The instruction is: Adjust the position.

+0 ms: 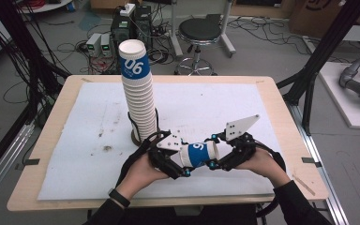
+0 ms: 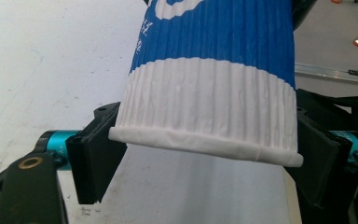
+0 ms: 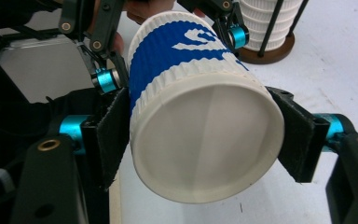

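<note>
Work in hand: a blue-and-white ribbed paper cup (image 1: 199, 153) is held on its side between the two hands, above the near edge of the white mat (image 1: 75, 140) on the worktop (image 1: 65, 86); just behind it stands the tall stack of cups (image 1: 139, 101) in its wire holder.
Left tongs (image 1: 183, 168): closed on the cup at its rim end; in the left gripper view the black pads (image 2: 95, 154) press the white band just above the rolled rim (image 2: 205, 147).
Right tongs (image 1: 211, 161): closed on the base end; in the right gripper view the flat bottom (image 3: 205, 140) faces the camera with a pad tight on each side.
Likely step: probably pulling one cup out of another, or passing it across; no seam between two cups can be made out.
Risk, crushing: thin paper wall; too hard a squeeze could dent the cup or press the rim oval, so it nests badly on the stack.
Risk, slipping: the taper and the ribbing give the pads little hold; a pull along the cup's length could slide it out of the right tongs and drop it off the near edge.
Risk, the stack: it leans slightly and stands close to the left hand (image 1: 143, 176); a sideways swing could knock it over.
Risk, twisting: two grips on one cup; hands turning against each other may tear or crease it.
</note>
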A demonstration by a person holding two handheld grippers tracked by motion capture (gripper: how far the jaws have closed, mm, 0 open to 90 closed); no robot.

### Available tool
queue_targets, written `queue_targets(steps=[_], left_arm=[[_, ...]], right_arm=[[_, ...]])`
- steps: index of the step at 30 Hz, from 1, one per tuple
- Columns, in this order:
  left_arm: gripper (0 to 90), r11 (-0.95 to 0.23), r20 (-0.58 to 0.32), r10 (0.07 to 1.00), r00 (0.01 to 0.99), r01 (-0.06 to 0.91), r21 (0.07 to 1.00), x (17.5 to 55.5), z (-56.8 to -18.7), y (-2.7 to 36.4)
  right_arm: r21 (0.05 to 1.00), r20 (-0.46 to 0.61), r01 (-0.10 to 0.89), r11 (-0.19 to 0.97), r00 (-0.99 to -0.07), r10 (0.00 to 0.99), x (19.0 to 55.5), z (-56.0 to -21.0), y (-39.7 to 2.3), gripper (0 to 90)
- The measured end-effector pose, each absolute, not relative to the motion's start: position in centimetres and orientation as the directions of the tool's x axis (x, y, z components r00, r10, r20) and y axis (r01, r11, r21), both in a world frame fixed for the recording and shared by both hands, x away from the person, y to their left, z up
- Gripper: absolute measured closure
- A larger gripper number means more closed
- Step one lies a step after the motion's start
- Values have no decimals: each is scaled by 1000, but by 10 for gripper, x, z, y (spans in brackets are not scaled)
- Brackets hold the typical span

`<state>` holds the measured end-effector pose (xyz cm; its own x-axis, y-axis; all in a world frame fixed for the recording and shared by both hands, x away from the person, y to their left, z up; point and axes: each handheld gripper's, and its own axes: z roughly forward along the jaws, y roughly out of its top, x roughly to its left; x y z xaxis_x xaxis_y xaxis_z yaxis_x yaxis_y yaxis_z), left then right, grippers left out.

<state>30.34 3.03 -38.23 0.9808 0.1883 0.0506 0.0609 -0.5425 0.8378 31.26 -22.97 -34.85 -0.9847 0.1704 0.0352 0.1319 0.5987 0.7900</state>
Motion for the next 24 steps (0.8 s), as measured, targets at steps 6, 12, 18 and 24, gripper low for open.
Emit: queue_targets(steps=[6, 12, 18, 24], left_arm=[[153, -443, 15, 202, 979, 78, 893, 303, -381, 35], [142, -286, -79, 200, 977, 135, 949, 307, -382, 43], [139, -183, -132, 184, 974, 166, 969, 308, -384, 47], [139, -136, -155, 165, 974, 178, 975, 309, -386, 50]], right_arm=[[836, 72, 138, 530, -987, 145, 316, -346, -238, 296], [875, 121, 172, 452, -983, 140, 318, -345, -245, 299], [897, 129, 174, 407, -982, 137, 318, -343, -248, 299], [908, 145, 184, 376, -981, 129, 318, -343, -249, 299]])
